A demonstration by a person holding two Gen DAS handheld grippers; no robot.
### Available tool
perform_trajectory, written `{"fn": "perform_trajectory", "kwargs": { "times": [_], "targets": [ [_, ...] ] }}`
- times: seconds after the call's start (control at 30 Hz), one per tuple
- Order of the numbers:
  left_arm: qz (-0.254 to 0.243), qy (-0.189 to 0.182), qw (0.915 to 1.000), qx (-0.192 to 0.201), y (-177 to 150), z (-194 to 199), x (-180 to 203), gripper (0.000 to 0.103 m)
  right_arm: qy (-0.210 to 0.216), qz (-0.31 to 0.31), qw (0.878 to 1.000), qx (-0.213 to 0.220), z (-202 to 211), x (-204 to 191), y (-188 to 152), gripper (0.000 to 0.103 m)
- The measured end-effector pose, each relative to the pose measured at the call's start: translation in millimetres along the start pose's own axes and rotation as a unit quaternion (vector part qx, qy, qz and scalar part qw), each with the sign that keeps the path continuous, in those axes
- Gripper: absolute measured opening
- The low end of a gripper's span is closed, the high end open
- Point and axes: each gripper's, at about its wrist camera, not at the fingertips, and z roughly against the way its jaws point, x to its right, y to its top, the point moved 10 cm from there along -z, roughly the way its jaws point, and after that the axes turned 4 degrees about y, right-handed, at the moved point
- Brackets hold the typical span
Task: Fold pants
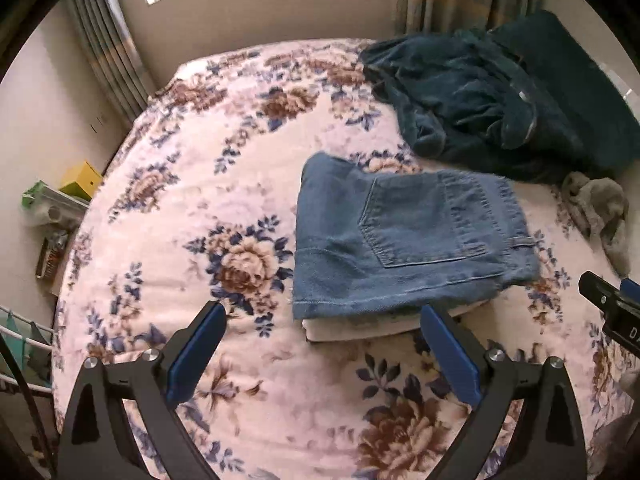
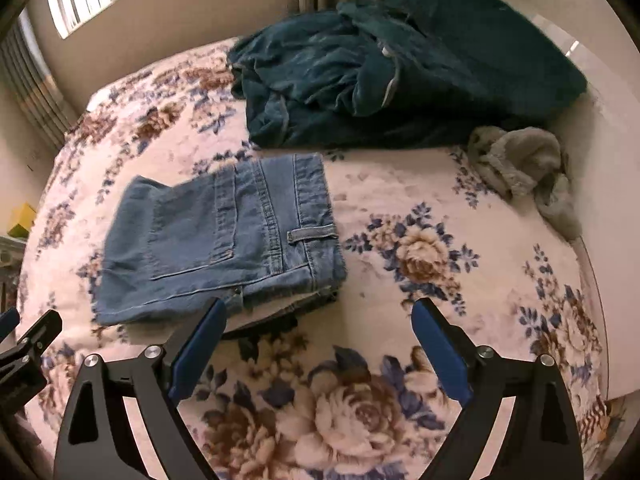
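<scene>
Light blue jeans [image 1: 404,236] lie folded into a compact rectangle on the floral bed cover [image 1: 200,208], back pocket up, resting on a white folded item. They also show in the right wrist view [image 2: 224,244]. My left gripper [image 1: 322,322] is open and empty, just short of the jeans' near edge. My right gripper [image 2: 318,316] is open and empty, near the jeans' near right corner. The right gripper's tip shows at the right edge of the left wrist view [image 1: 612,308].
A dark teal blanket heap [image 2: 380,76] lies at the back of the bed. A grey fuzzy cloth [image 2: 524,172] lies at the right by the wall. Shelves with a yellow box [image 1: 80,180] stand left of the bed. The bed cover [image 2: 440,264] stretches right of the jeans.
</scene>
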Motion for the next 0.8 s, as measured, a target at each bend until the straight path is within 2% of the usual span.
{"fn": "perform_trajectory", "kwargs": {
  "times": [0.2,0.37,0.67,0.8],
  "targets": [
    [0.001,0.016,0.9988,0.046,-6,96,-2,0.099,0.016,0.008,0.998,0.053,113,4,-7,0.096],
    [0.017,0.02,0.9964,0.081,-28,189,-7,0.099,0.026,0.023,0.995,0.095,220,8,-28,0.096],
    [0.053,0.032,0.9897,0.129,-90,364,-22,0.1,0.06,0.059,0.986,0.146,414,29,-93,0.096],
    [0.066,0.016,0.9883,0.137,-112,425,-27,0.1,0.062,0.074,0.982,0.163,496,32,-124,0.096]
  ]
}}
